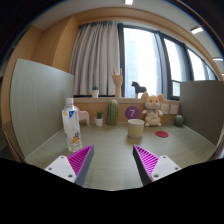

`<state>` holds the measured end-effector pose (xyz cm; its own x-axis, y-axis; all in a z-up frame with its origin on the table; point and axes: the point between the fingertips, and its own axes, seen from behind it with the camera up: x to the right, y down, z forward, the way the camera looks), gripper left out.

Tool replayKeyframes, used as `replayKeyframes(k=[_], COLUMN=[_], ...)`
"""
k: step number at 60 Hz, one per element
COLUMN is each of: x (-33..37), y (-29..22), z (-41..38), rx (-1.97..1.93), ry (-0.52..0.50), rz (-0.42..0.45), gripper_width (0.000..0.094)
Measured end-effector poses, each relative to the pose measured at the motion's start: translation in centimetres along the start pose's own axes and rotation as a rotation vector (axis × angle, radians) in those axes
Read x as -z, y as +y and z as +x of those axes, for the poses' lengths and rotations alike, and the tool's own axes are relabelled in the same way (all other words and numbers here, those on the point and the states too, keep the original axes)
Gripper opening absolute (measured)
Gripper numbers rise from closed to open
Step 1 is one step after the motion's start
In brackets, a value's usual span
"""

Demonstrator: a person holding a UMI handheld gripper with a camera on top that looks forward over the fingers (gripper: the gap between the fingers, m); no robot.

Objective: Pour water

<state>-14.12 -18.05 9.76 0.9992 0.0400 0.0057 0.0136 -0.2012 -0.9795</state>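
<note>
A clear plastic bottle point(72, 126) with a white cap and a yellow label stands upright on the grey table point(110, 150), beyond my left finger. A pale yellow-green cup point(135, 128) stands further back, beyond my right finger. My gripper point(112, 160) is open and empty, with its magenta pads point(80, 158) wide apart over the bare table. Both bottle and cup are well ahead of the fingertips, and nothing stands between the fingers.
A stuffed bear point(153, 109), a small red dish point(162, 133), a green cactus-like object point(113, 112), a small potted plant point(98, 120) and a wooden hand figure point(117, 84) line the back by the window. Grey partition panels point(35, 100) stand at left and right.
</note>
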Motion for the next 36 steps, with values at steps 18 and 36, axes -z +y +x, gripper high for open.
replayKeyframes(k=[18,36], x=[-3.9,-11.3], y=[-1.9,-4.7], z=[-13.3,-17.1], rx=[0.003,-0.002], ry=[-0.185,-0.18], rz=[0.04,0.067], gripper_width=[0.0807,0.0803])
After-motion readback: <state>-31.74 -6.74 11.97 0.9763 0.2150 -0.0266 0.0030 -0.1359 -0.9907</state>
